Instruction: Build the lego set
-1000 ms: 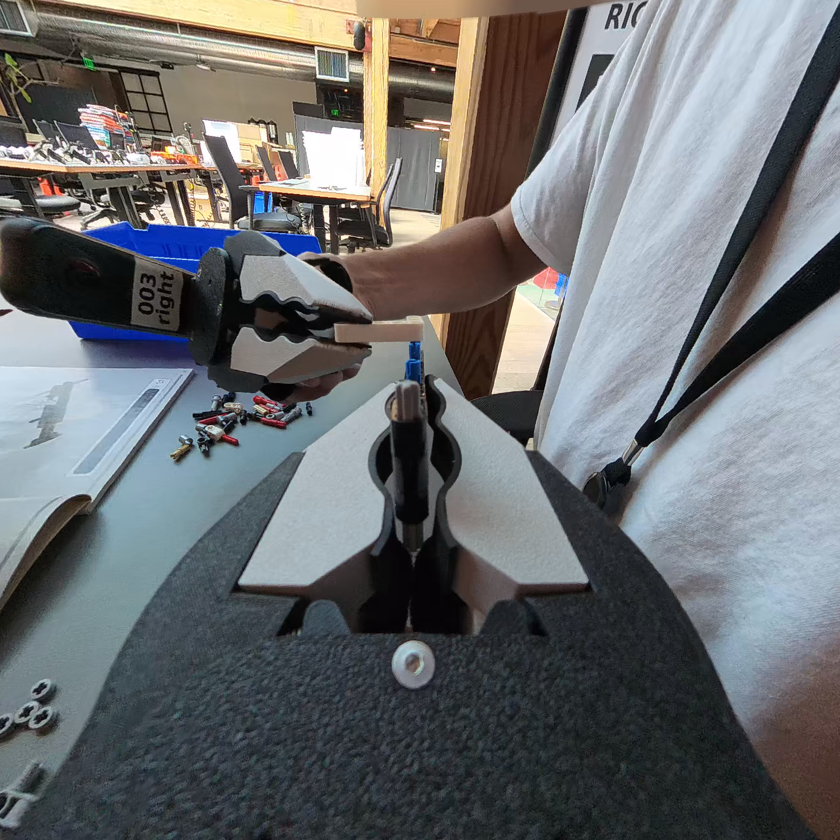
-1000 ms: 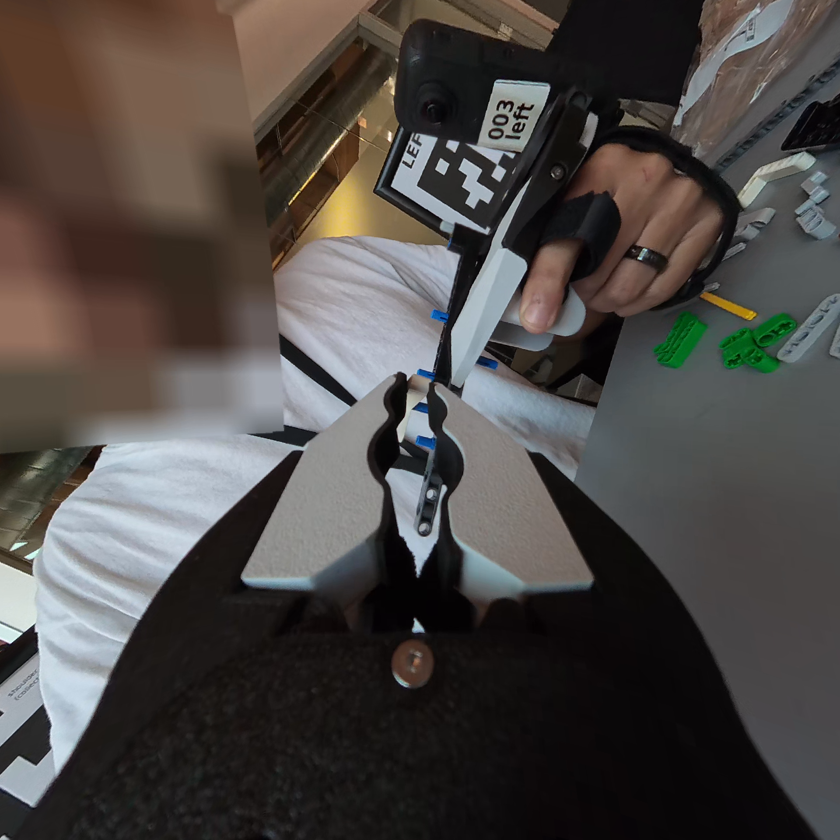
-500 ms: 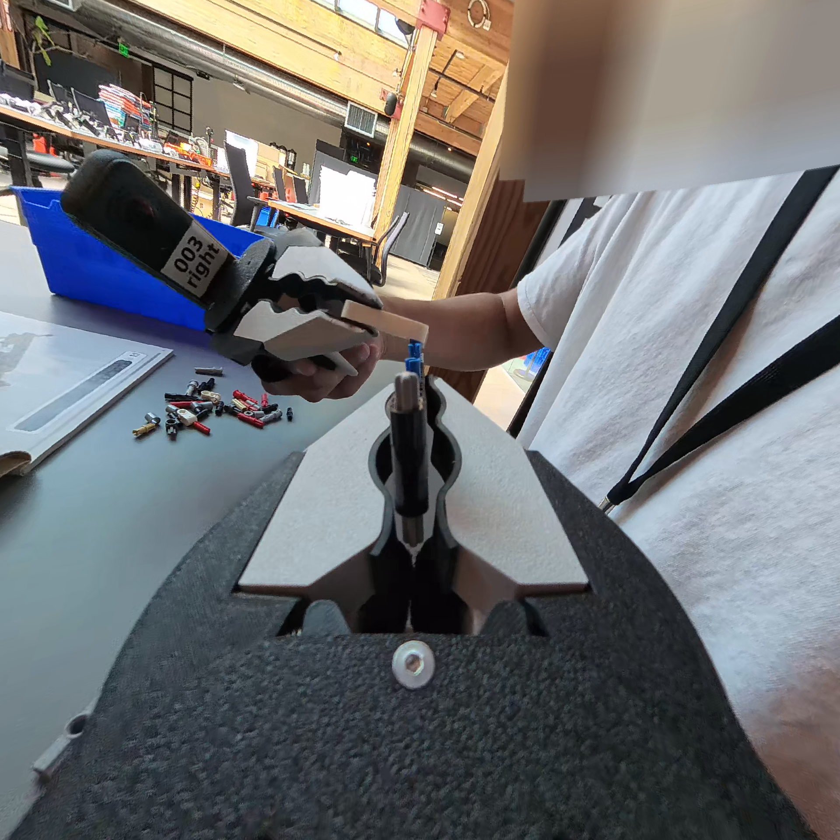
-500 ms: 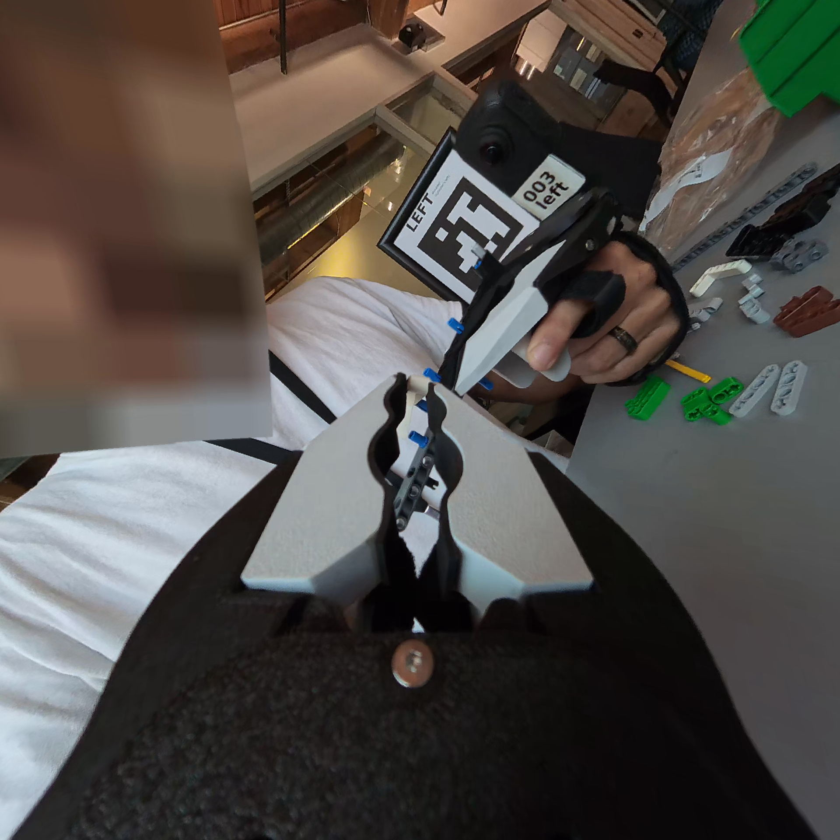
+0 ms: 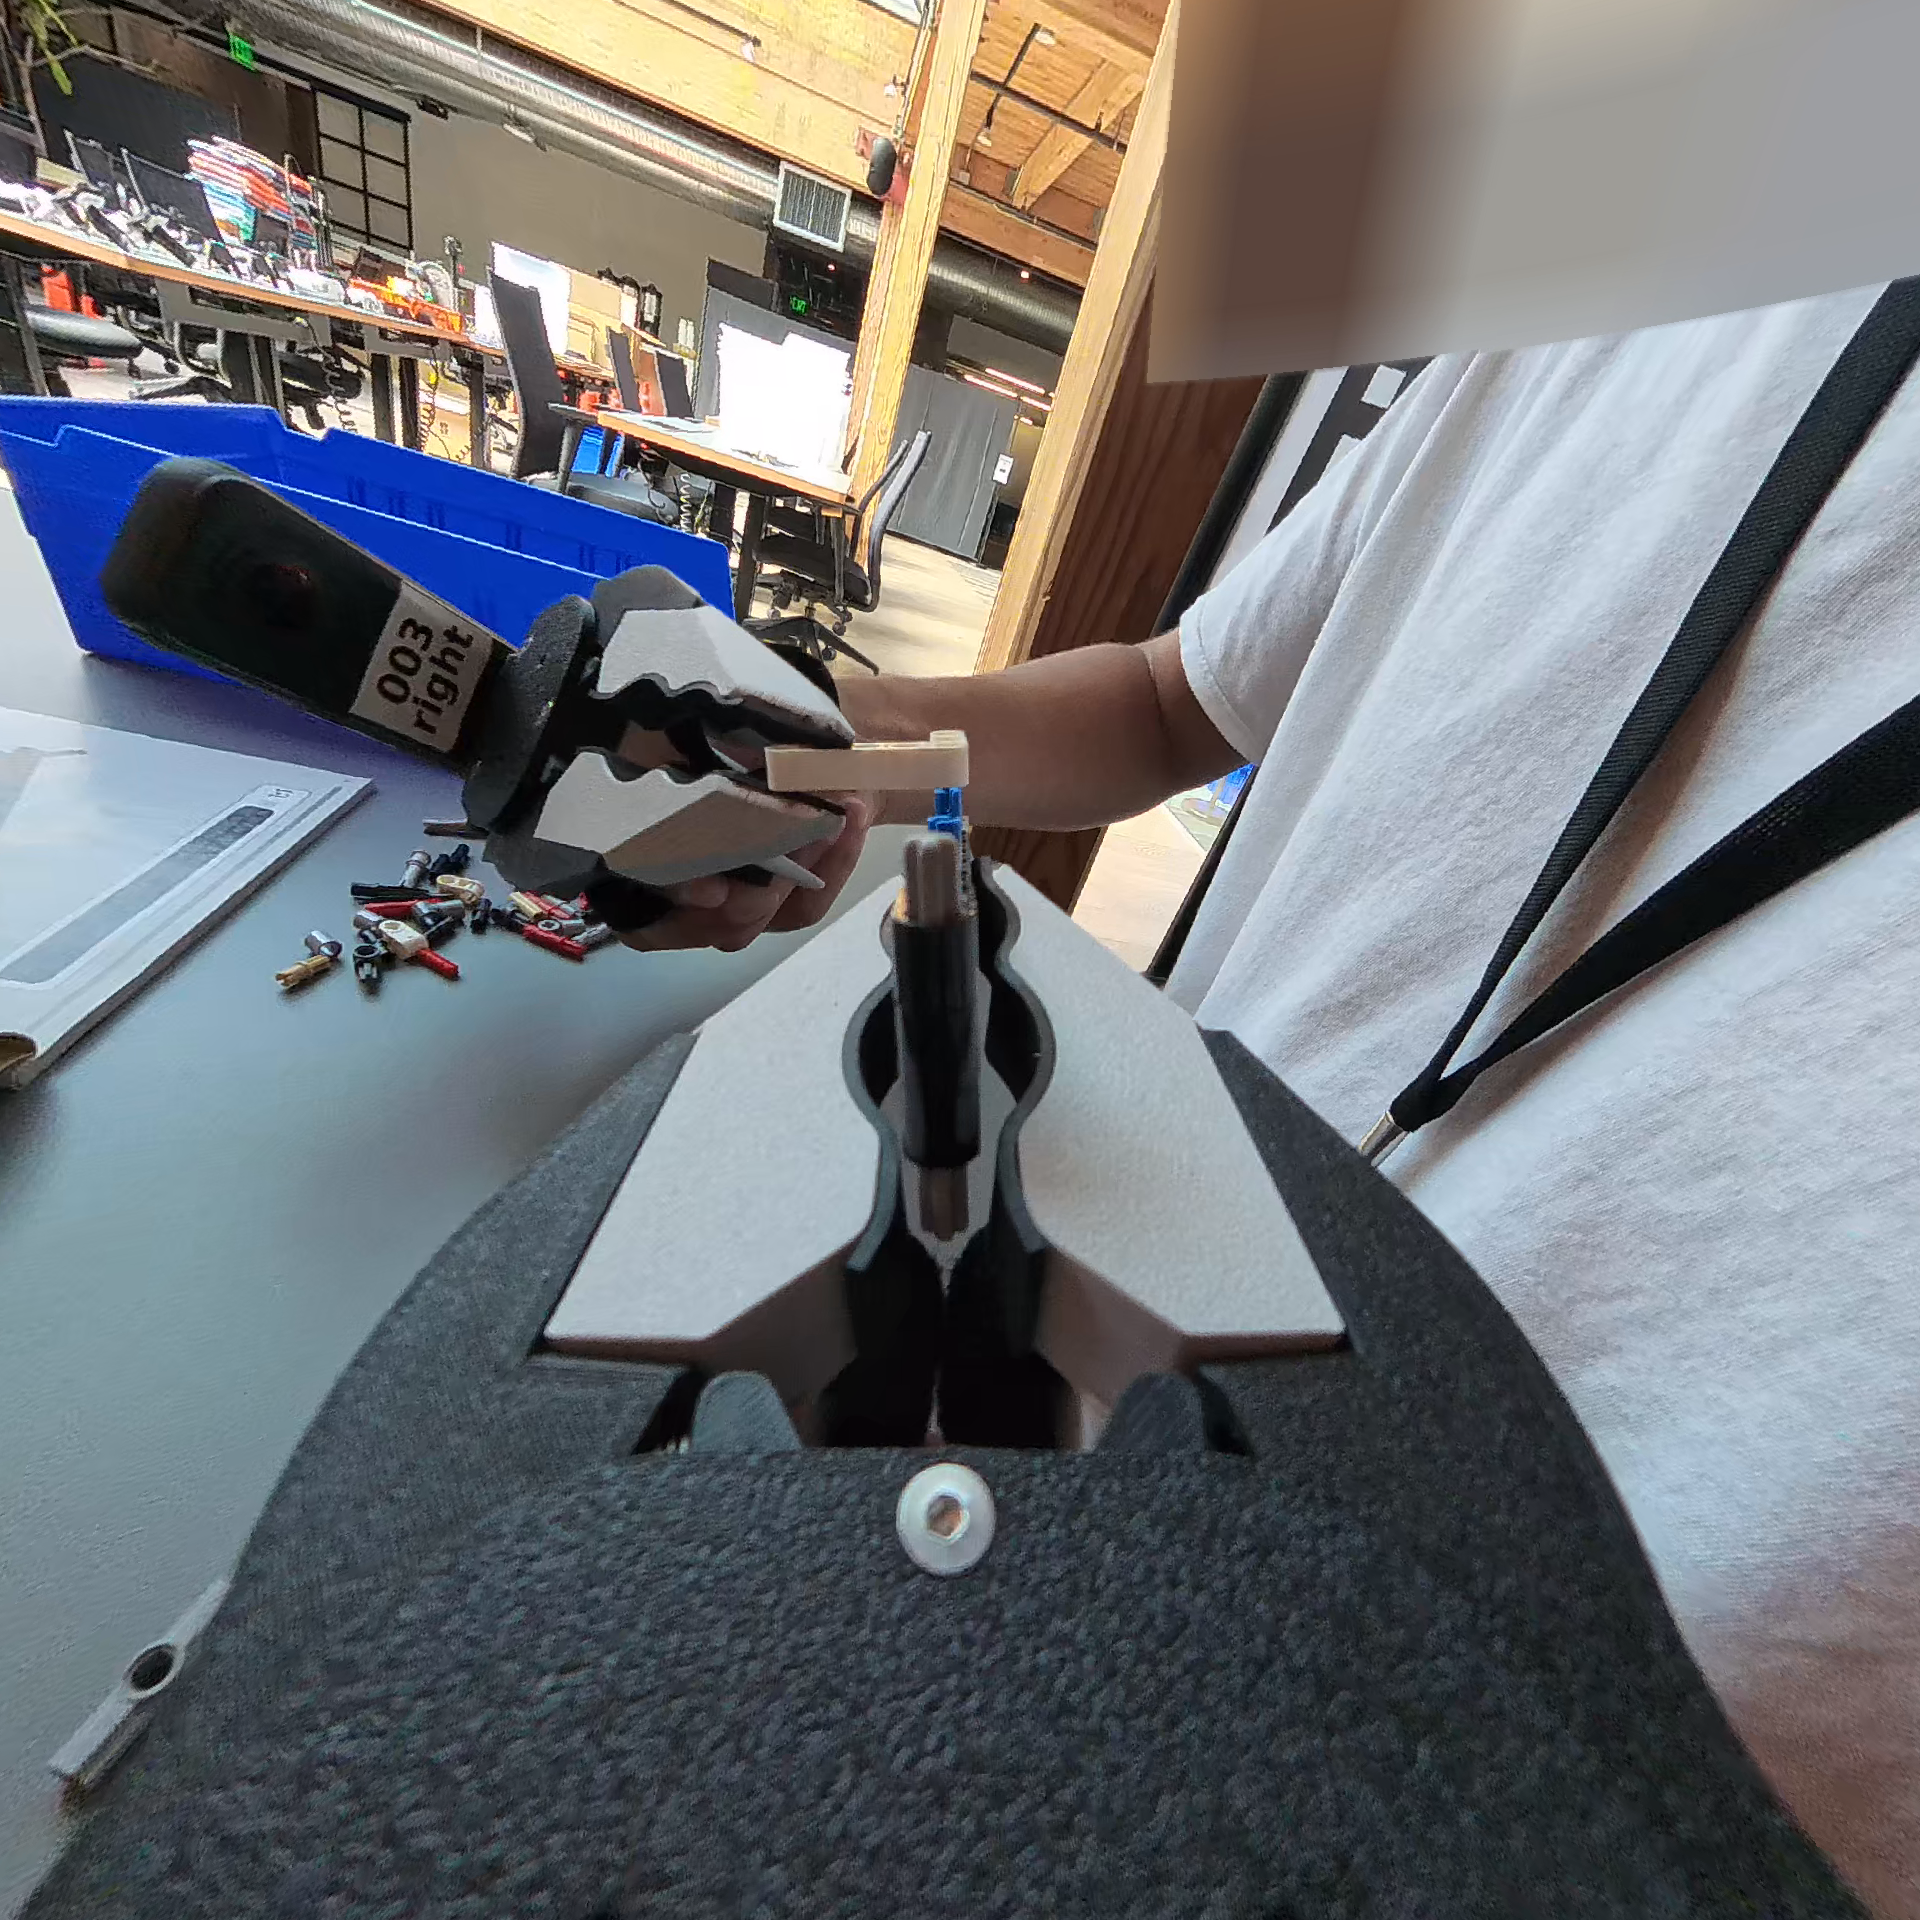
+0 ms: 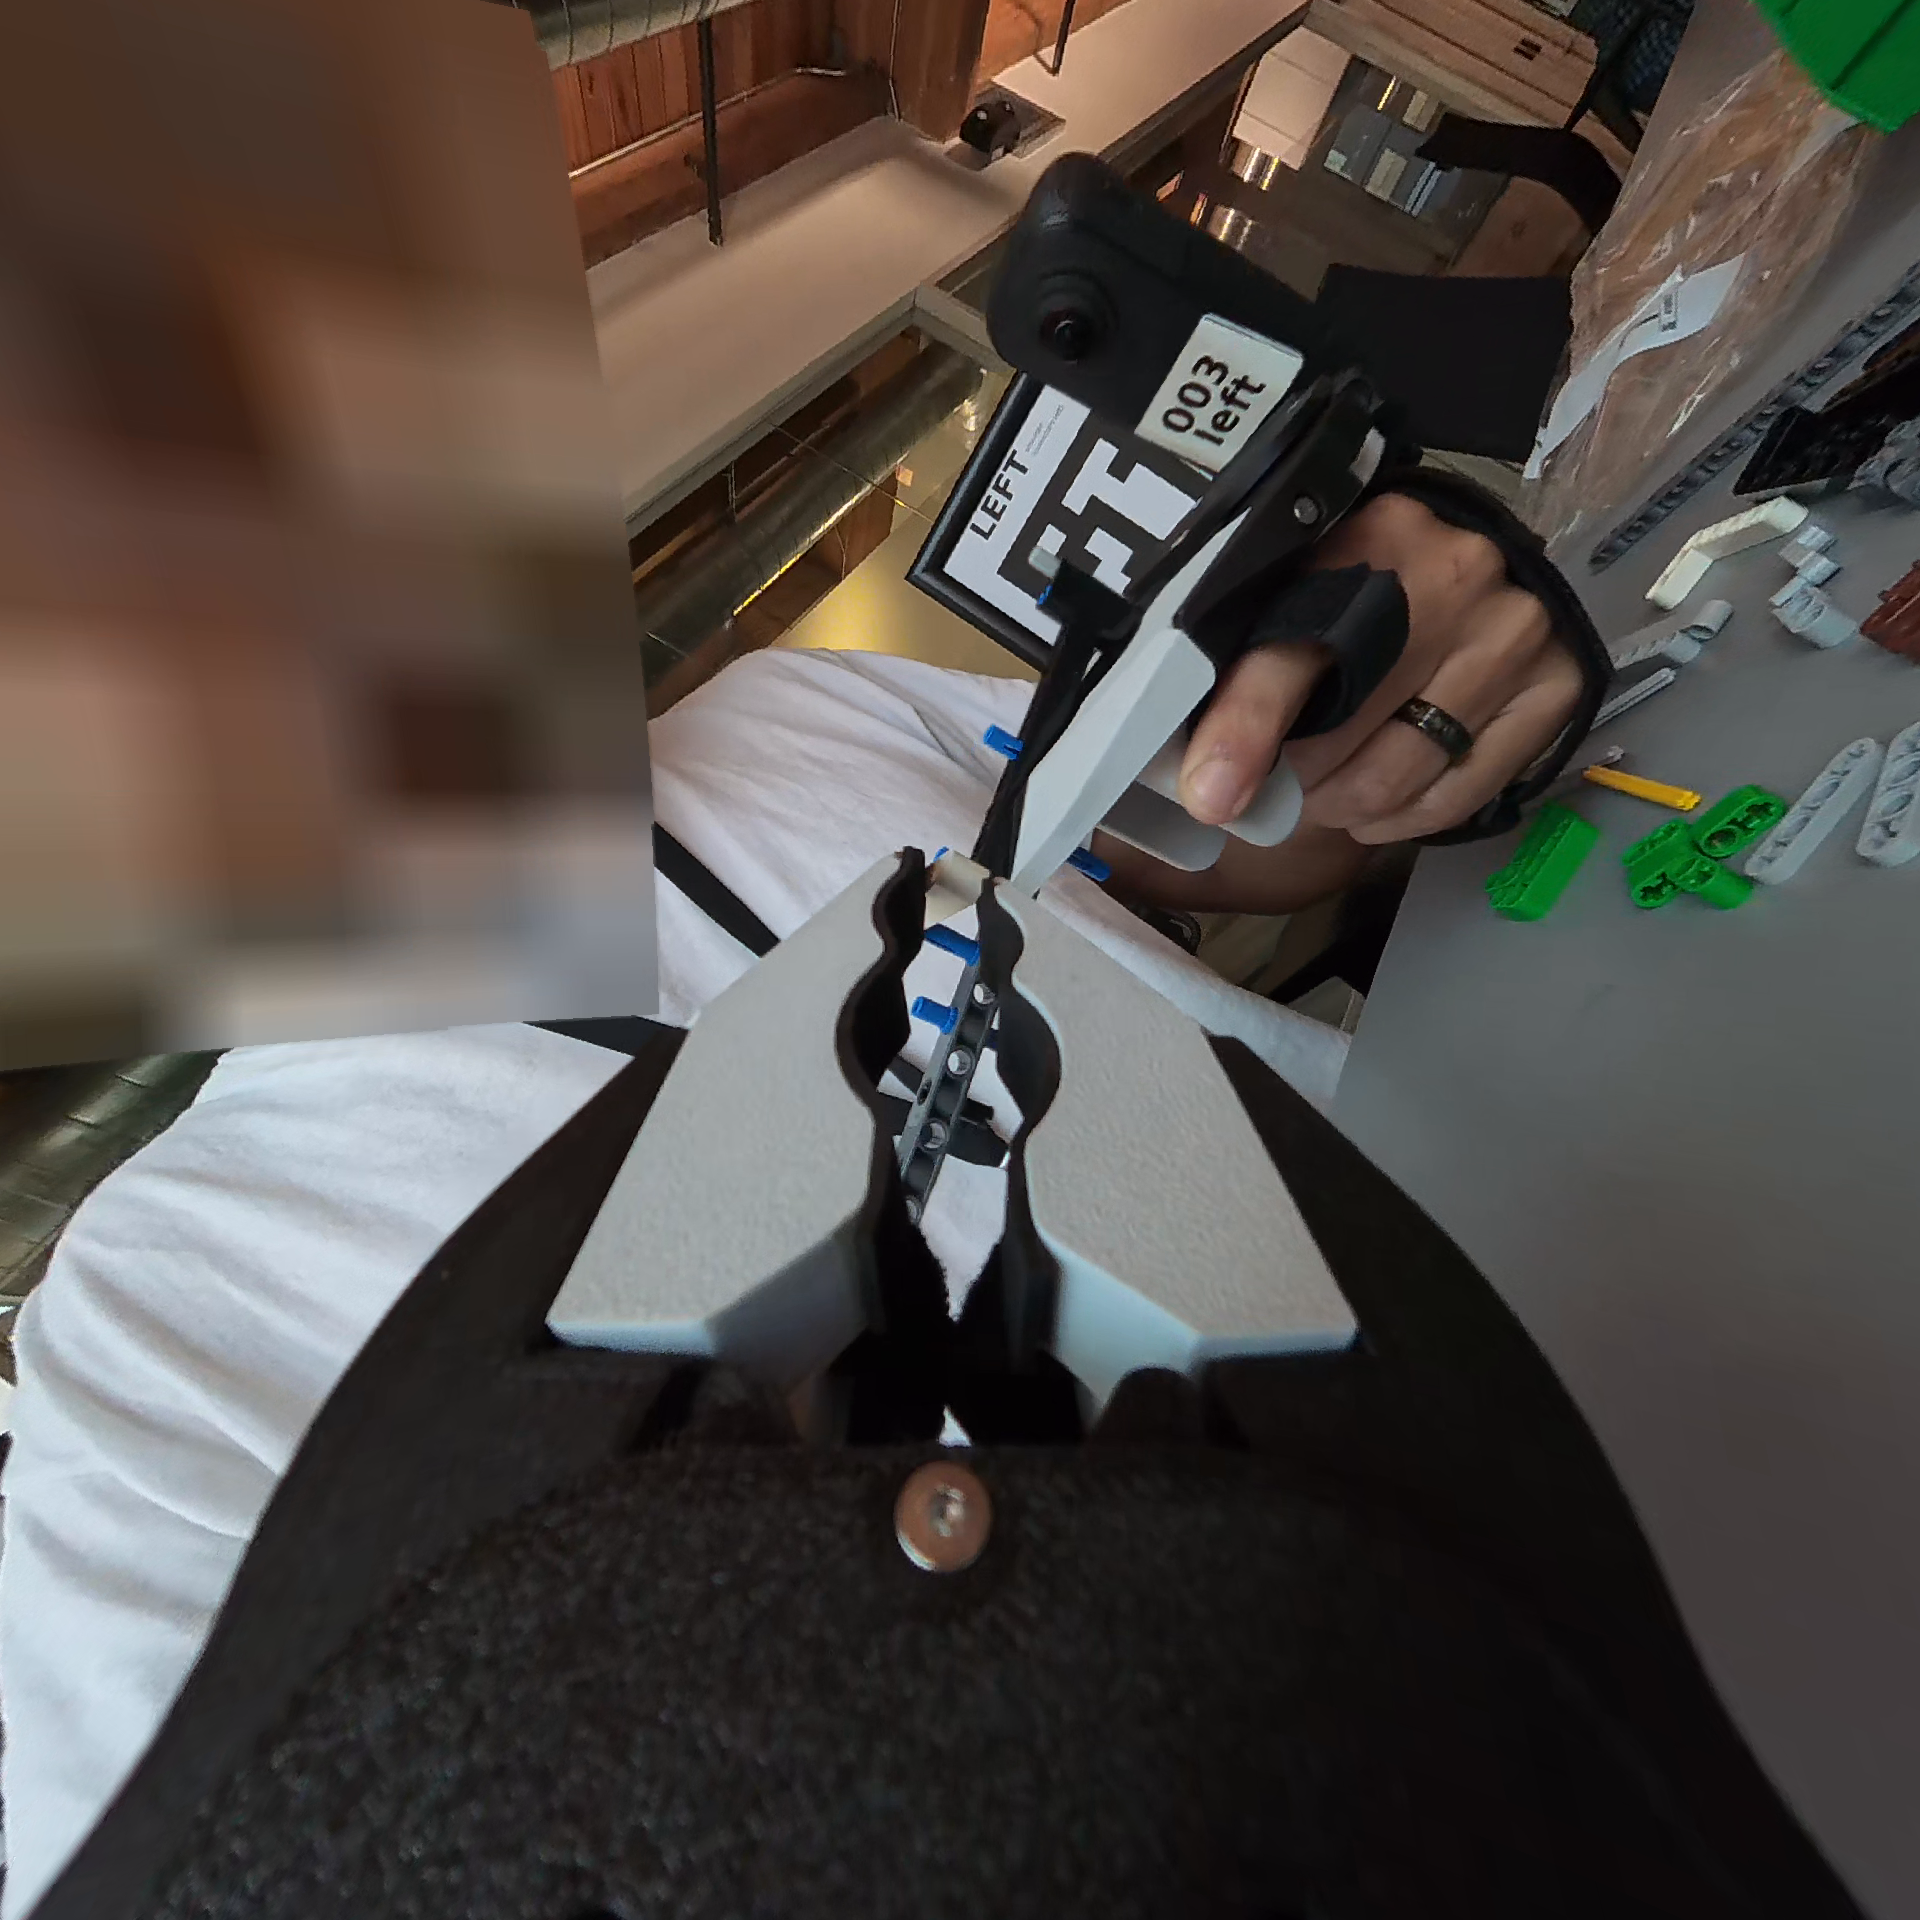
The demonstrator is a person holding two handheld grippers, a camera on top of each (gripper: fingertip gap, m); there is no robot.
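Observation:
My left gripper [image 5: 940,883] is shut on a black beam [image 5: 935,1039], held edge-on, with a blue pin [image 5: 945,805] at its far end. My right gripper [image 5: 821,769] is shut on a tan beam [image 5: 873,764], whose free end hangs just above that blue pin. In the right wrist view, the right gripper [image 6: 951,883] pinches the tan beam [image 6: 954,871] at its tips. The black beam [image 6: 956,1070] with its blue pins [image 6: 940,940] shows through the gap, held by the left gripper [image 6: 1023,873]. Both are in the air in front of a person's white shirt [image 5: 1558,831].
On the grey table lie a pile of small pins [image 5: 436,925], an open instruction booklet [image 5: 156,862] and a blue bin [image 5: 416,520]. Green parts [image 6: 1662,852] and grey and white beams [image 6: 1766,582] lie on the other side, beyond the left hand. My two grippers' fingertips are within a few centimetres of each other.
Both grippers have tilted and drawn closer together. The tan beam's end has come over the blue pin at the black beam's top. Both stay shut.

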